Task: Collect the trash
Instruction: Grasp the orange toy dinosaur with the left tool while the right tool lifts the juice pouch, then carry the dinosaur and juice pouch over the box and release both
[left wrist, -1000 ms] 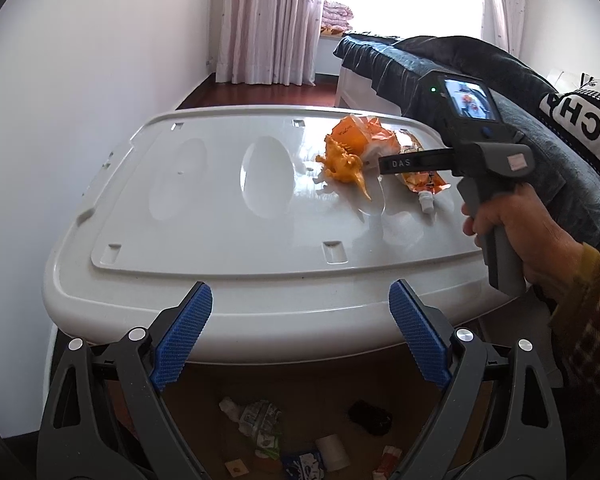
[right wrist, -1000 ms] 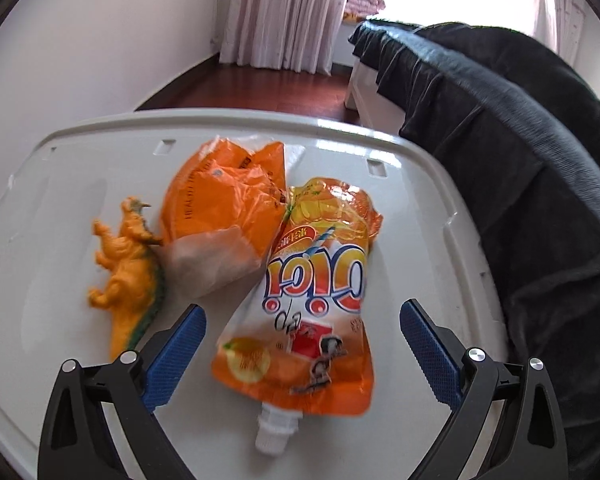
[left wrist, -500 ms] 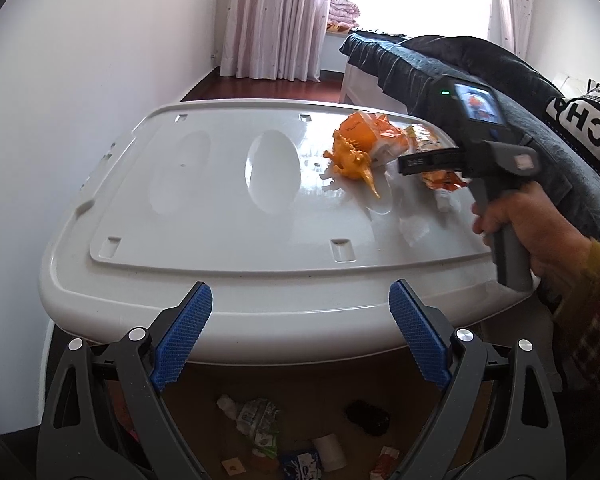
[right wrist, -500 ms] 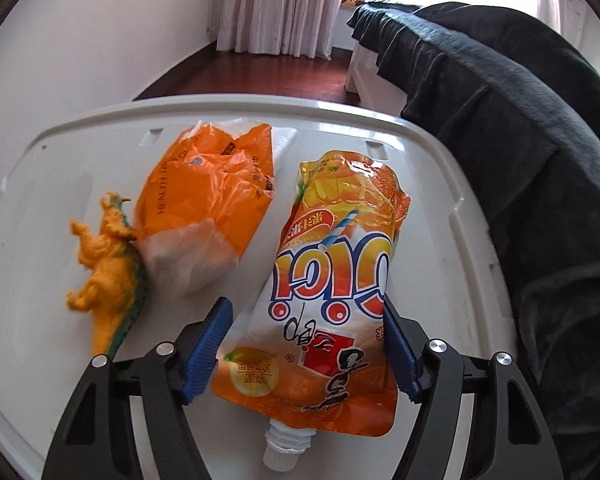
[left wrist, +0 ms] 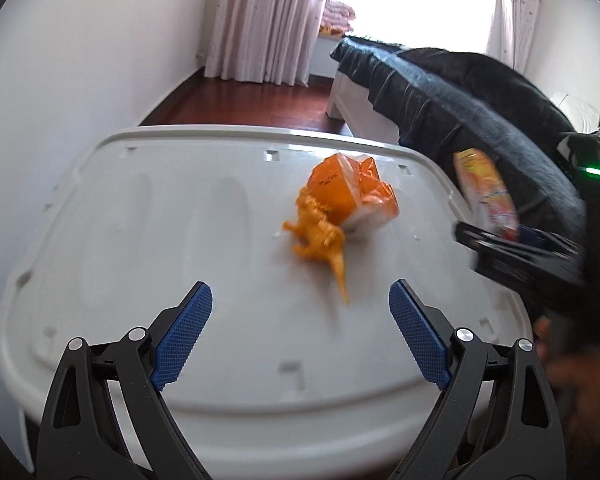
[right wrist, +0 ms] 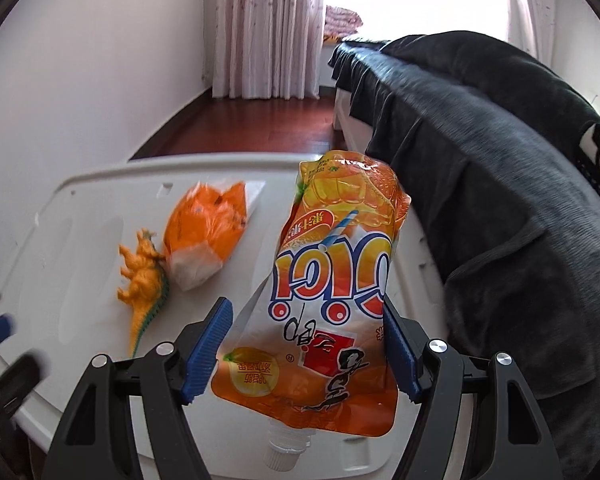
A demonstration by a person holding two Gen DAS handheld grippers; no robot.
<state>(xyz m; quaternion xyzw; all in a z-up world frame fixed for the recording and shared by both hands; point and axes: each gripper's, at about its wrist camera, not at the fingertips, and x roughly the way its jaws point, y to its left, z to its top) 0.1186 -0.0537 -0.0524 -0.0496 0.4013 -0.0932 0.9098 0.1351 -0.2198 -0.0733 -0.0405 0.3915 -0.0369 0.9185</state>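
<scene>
My right gripper (right wrist: 306, 350) is shut on an orange juice pouch (right wrist: 332, 300) and holds it lifted above the white lid (right wrist: 80, 208); the pouch also shows in the left wrist view (left wrist: 486, 194) at the right. A crumpled orange wrapper (left wrist: 352, 192) lies on the lid (left wrist: 180, 220), touching an orange toy dinosaur (left wrist: 320, 240). Both show in the right wrist view, wrapper (right wrist: 204, 232) and dinosaur (right wrist: 144, 280), left of the pouch. My left gripper (left wrist: 300, 334) is open and empty, over the lid's near part, short of the dinosaur.
A bed with a dark blanket (right wrist: 480, 160) runs along the right side of the lid. White wall (left wrist: 80, 60) stands at the left. Curtains (left wrist: 260, 20) and wood floor (left wrist: 260, 100) lie beyond.
My right gripper has closed on the juice pouch and lifted it off the lid. My left gripper has moved forward over the lid toward the dinosaur and wrapper.
</scene>
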